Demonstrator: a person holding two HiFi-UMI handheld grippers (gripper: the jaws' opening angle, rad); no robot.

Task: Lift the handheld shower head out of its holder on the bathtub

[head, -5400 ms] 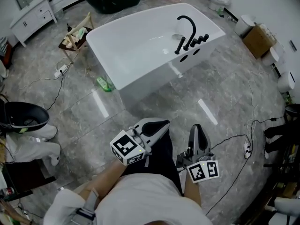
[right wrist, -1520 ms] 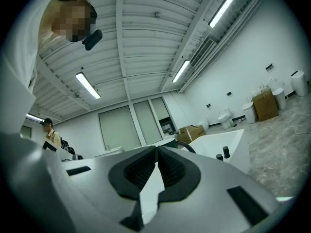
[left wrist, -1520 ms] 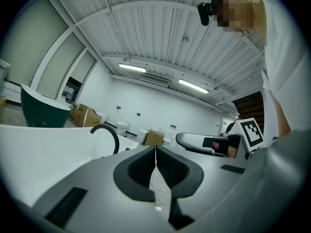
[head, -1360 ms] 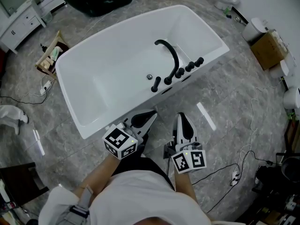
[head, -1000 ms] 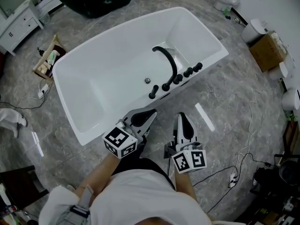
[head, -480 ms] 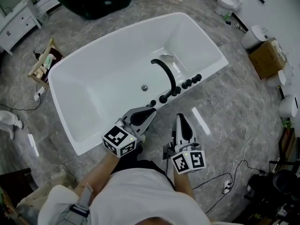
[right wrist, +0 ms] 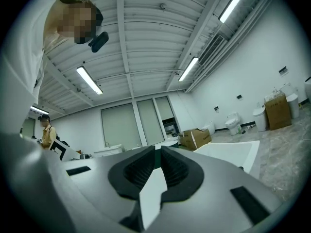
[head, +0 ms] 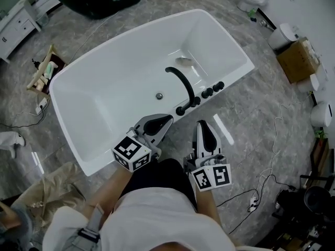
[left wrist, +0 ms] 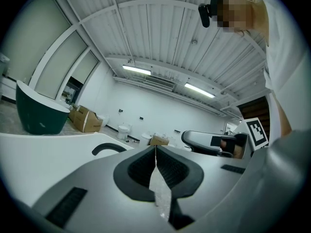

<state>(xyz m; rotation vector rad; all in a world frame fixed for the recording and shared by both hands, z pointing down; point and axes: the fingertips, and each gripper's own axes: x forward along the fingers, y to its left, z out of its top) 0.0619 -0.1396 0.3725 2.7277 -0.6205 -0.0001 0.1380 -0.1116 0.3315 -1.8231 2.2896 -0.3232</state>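
Grey floor (head: 251,103), bathtub (head: 104,88), left claw (head: 165,119), right claw (head: 204,124)

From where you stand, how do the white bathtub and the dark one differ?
The white bathtub is white throughout; the dark bathtub has a pale rim. The white bathtub carries a black spout and knobs on its edge; the dark bathtub shows none. The white bathtub is near, the dark bathtub farther and cropped. Both stand on grey floor.
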